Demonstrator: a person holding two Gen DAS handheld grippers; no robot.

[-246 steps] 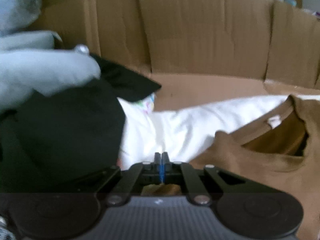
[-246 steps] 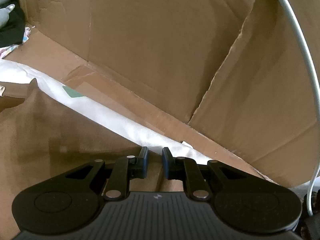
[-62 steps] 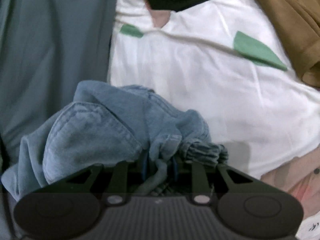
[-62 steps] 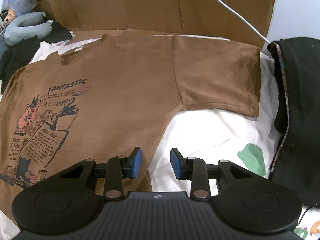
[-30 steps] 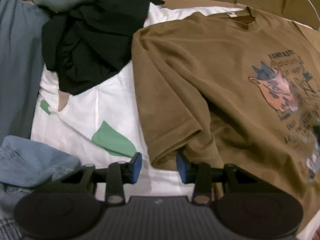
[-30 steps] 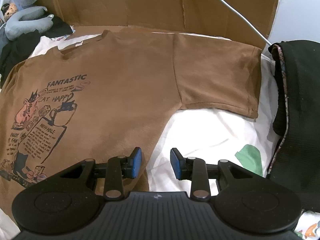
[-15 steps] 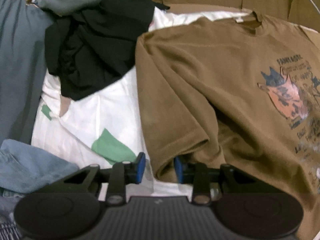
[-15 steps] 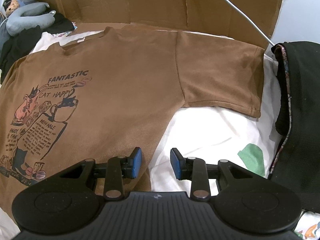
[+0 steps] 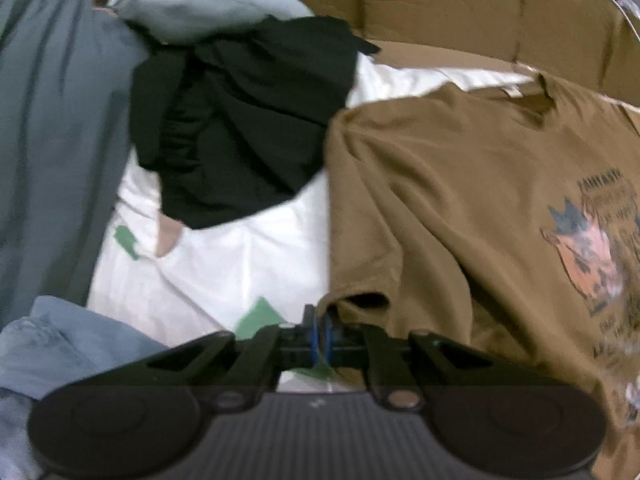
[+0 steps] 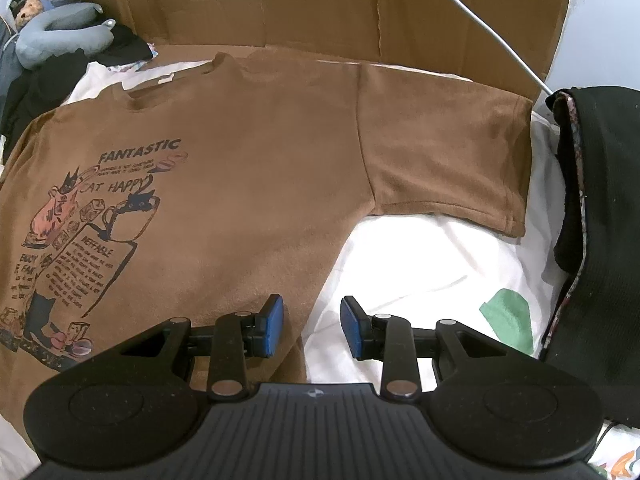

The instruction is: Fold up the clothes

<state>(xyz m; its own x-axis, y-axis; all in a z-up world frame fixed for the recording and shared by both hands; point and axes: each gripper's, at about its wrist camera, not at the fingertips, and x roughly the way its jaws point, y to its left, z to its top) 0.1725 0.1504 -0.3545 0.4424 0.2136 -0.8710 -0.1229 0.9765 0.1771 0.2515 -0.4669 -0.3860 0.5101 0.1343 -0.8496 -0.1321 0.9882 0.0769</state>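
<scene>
A brown T-shirt with a cat print lies face up and spread out on a white sheet. My left gripper is shut on the hem of the shirt's near sleeve, and the cloth bunches up at the pads. In the right wrist view the same T-shirt lies flat, its other sleeve stretched out to the right. My right gripper hangs open over the shirt's side edge, where it meets the white sheet. Nothing is between its blue pads.
A crumpled black garment lies left of the shirt, with blue denim and grey cloth nearer. Cardboard walls stand behind. Another black garment lies at the right edge. A grey plush and a white cable are at the back.
My left gripper has closed on the sleeve hem and risen a little, pulling the sleeve edge up. The right gripper has stayed where it was, open.
</scene>
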